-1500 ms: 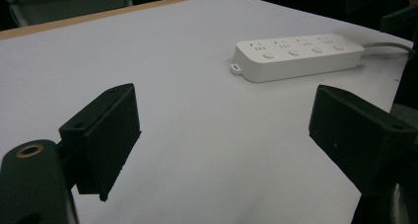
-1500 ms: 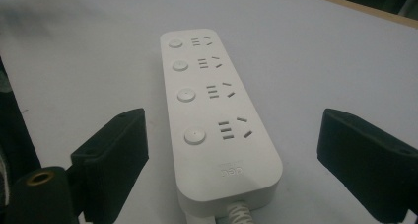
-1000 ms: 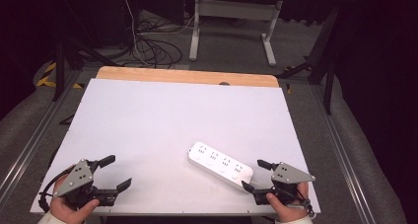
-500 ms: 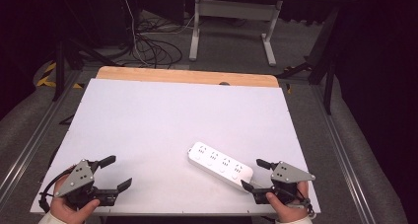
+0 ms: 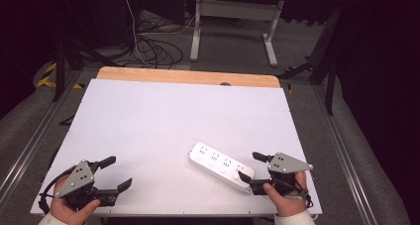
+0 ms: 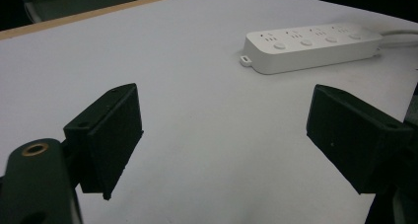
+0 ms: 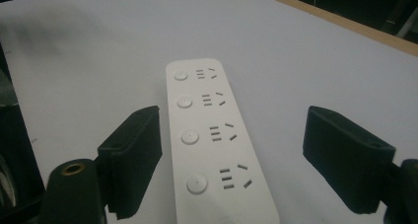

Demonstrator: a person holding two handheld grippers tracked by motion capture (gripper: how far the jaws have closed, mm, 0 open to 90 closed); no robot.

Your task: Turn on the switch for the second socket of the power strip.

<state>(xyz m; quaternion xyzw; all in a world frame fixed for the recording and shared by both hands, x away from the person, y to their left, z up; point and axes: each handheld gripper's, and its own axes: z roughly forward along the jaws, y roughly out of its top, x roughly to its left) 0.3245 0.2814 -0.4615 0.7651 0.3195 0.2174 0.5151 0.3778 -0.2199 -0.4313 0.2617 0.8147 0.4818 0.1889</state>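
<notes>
Since the earlier frames almost nothing has shifted: we see the right claw (image 5: pixel 249 171) eased a touch nearer the power strip (image 5: pixel 221 166), while the left claw (image 5: pixel 115 173) sits where it was.

From the high view, the strip lies diagonally on the white table (image 5: pixel 163 116), near and to the right, its near end just beside the right claw's tips. Both claws rest low at the near edge, one at each corner, jaws apart and holding nothing. We judge this a ready stance, the right hand (image 5: pixel 285 195) lined up to reach the strip first.

In the left gripper view, the left claw (image 6: pixel 224 135) gapes wide over bare table, and the power strip (image 6: pixel 310 46) lies well apart at the far right, a small hanging tab at its end and a white cord leaving the other.

In the right gripper view, the right claw (image 7: pixel 231 160) stands open astride the near end of the power strip (image 7: pixel 212 135), not touching it as far as we can tell. Four round buttons pair with four socket groups; we can read no brand, label or writing.
</notes>
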